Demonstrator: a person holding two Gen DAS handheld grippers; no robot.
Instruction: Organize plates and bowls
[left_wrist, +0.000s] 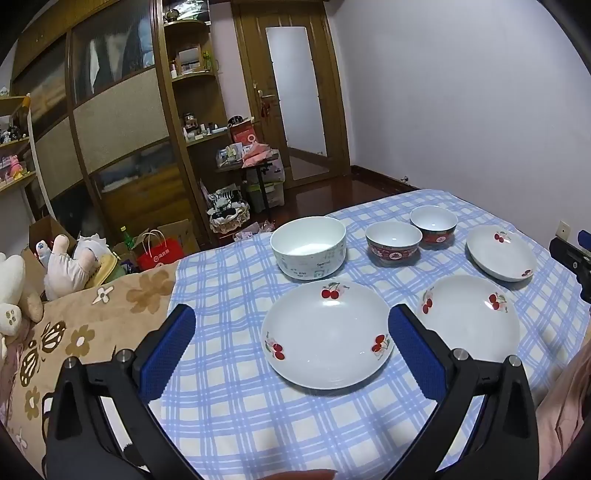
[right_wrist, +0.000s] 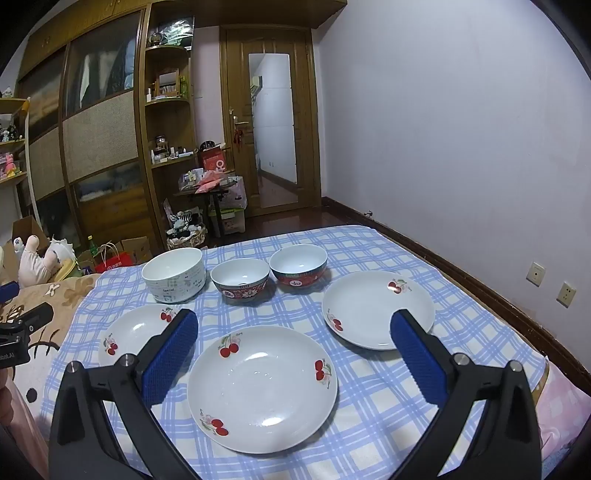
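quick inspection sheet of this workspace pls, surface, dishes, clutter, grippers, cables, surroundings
surface: blue checked cloth, lying flat.
job's things: three cherry plates, left plate, middle plate, right plate; behind them a white bowl and two red bowls, left red bowl, right red bowl. All upright, empty, none stacked.
clutter: nothing seen on the cloth.
grippers: left gripper open above the left plate; right gripper open above the middle plate; neither holds anything.
cables: nothing seen.
surroundings: wooden wardrobe, door, soft toys, red bag, wall sockets.
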